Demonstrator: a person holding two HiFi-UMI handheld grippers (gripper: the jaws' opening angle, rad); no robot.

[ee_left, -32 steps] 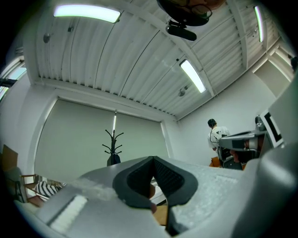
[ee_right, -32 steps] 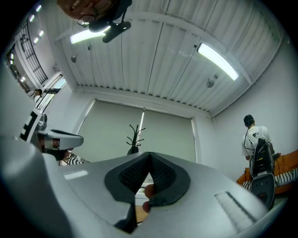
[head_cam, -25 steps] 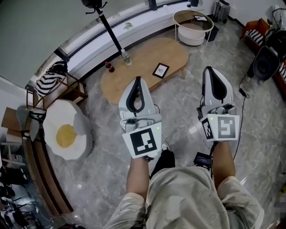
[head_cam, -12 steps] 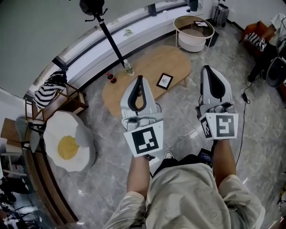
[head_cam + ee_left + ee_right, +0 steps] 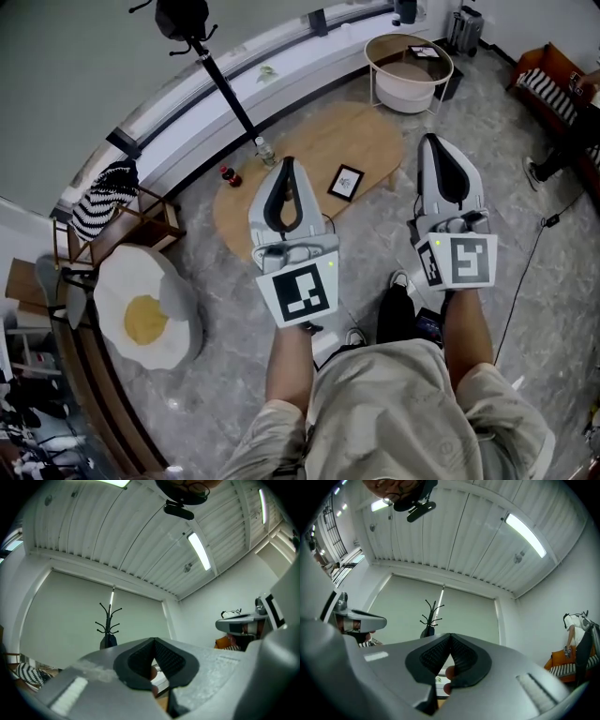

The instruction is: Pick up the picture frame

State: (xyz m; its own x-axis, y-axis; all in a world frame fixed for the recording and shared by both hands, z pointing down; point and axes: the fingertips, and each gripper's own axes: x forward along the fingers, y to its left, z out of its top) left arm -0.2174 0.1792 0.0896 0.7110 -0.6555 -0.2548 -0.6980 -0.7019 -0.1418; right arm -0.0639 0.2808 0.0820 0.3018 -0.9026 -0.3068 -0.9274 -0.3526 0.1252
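here the picture frame point(image 5: 345, 182) lies flat on the oval wooden bench point(image 5: 323, 136), close to its near edge. a dark bottle point(image 5: 228, 175) and a clear bottle point(image 5: 266, 150) stand well apart from it at the bench's far left side. in the head view the frame shows between the two grippers and neither touches it. the left gripper point(image 5: 287, 163) is held out in front of the person, its tip over the bench's near edge in that view. its fingers point(image 5: 139, 660) are pressed together with nothing between them. the right gripper point(image 5: 433, 141) is held beside it over the grey marbled floor point(image 5: 375, 244), to the right of the bench. its fingers point(image 5: 461, 660) are likewise closed on nothing. a fried-egg cushion point(image 5: 145, 314) sits on the floor at the left.
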